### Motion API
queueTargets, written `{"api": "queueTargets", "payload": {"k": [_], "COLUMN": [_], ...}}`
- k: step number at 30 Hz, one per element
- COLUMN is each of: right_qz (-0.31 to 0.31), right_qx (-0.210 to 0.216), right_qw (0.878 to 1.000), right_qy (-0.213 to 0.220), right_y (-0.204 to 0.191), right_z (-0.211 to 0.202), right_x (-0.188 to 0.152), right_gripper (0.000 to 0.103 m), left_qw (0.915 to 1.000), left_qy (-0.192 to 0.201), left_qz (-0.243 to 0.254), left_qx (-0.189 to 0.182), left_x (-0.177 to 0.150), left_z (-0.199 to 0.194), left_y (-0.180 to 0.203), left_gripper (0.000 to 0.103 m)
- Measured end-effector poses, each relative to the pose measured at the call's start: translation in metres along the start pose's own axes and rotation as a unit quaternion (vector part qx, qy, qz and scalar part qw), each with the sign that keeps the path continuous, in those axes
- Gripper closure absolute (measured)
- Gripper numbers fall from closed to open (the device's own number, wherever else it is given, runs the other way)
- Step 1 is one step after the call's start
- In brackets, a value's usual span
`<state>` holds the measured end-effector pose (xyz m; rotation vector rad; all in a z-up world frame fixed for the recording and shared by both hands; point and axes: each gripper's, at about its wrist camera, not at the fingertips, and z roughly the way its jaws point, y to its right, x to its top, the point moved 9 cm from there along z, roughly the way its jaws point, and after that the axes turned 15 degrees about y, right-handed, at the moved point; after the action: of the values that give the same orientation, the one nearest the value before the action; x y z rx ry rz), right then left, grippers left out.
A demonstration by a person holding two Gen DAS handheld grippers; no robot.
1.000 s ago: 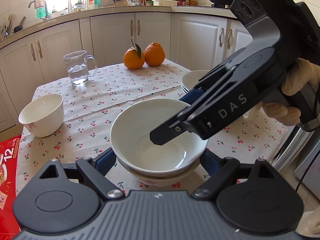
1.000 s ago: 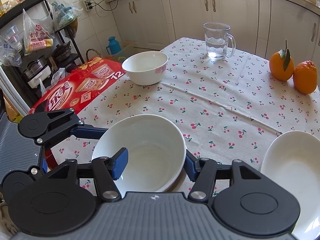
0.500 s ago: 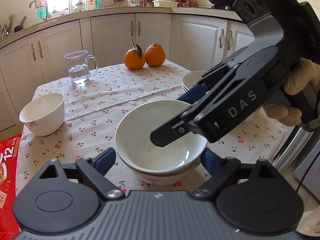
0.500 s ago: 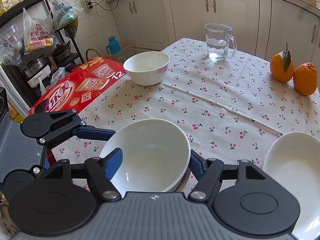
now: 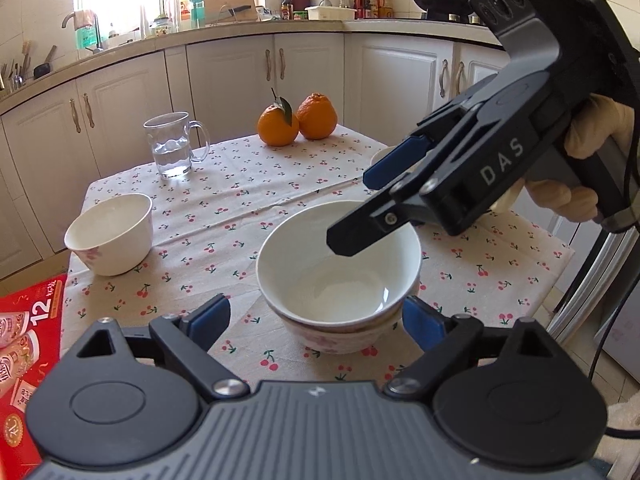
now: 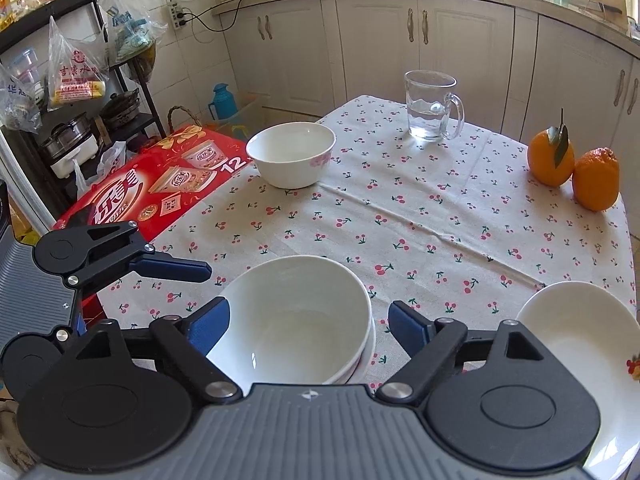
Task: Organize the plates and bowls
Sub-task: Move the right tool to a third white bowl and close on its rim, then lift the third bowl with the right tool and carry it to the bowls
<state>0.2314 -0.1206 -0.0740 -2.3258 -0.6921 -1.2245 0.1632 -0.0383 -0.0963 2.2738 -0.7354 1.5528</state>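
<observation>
Two white bowls are nested point(image 5: 336, 280) point(image 6: 296, 320) on the cherry-print tablecloth, near its front edge. My right gripper point(image 6: 310, 324) point(image 5: 360, 208) hovers over the top bowl; its jaws are opening and its pads are clear of the rim. My left gripper point(image 5: 316, 322) straddles the stack low down, jaws opening, pads not pressing on it. One of its fingers point(image 6: 180, 270) shows in the right wrist view. A third white bowl point(image 5: 110, 232) point(image 6: 292, 156) stands alone at the table's left edge. White plates point(image 6: 580, 320) lie to the right.
A glass mug of water point(image 5: 172, 148) point(image 6: 430, 108) and two oranges point(image 5: 296, 120) point(image 6: 572, 168) stand at the far side. A red carton point(image 5: 24, 340) point(image 6: 160, 188) lies beside the table's left edge. Kitchen cabinets ring the table.
My right gripper's jaws have spread off the top bowl's rim and risen a little; the bowl now sits free in the lower one. The left gripper's jaws widened slightly.
</observation>
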Motion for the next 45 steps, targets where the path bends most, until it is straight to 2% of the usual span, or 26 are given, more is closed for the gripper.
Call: {"api": "queueTargets", "payload": {"k": [4,9,12,14,19,30,37,42,45], "right_qz": [-0.012,-0.038,-0.059,-0.072,-0.094,-0.092,-0.087,-0.059,-0.055], "right_qx": [0.003,0.007,0.011,0.013,0.026,0.038,0.056,0.077,0.085], "right_qw": [1.0,0.999,0.998,0.997,0.995,0.994,0.993,0.992,0.991], "right_qy": [0.007,0.005,0.001,-0.001,-0.006,-0.045,-0.065,-0.079,-0.088], "right_y": [-0.005,-0.015,-0.021,-0.025,-0.029,-0.012,-0.004,-0.001,-0.001], "right_z": [0.001,0.017,0.033,0.045,0.08,0.16,0.197,0.22,0.231], "right_x": [0.013,0.034,0.047,0.056,0.079,0.099,0.104,0.105,0.103], "right_gripper": [0.009,0.009,0.009,0.0,0.0,0.0,0.0,0.005,0.015], "left_qw": [0.9998,0.9974,0.9949,0.9932,0.9887,0.9859,0.9872,0.9873,0.9879], "left_qy": [0.006,0.014,0.019,0.025,0.024,0.011,0.011,0.014,0.02], "left_qz": [0.005,-0.004,-0.008,-0.011,-0.03,-0.047,-0.061,-0.067,-0.062], "left_qx": [0.021,0.071,0.099,0.113,0.145,0.16,0.147,0.143,0.14], "left_x": [0.001,0.002,0.004,0.005,0.002,-0.009,-0.014,-0.015,-0.012], "left_z": [-0.012,-0.011,-0.006,0.0,0.023,0.064,0.079,0.087,0.09], "left_y": [-0.022,-0.066,-0.093,-0.111,-0.155,-0.194,-0.2,-0.204,-0.204], "left_gripper": [0.01,0.01,0.01,0.01,0.01,0.01,0.01,0.01,0.01]}}
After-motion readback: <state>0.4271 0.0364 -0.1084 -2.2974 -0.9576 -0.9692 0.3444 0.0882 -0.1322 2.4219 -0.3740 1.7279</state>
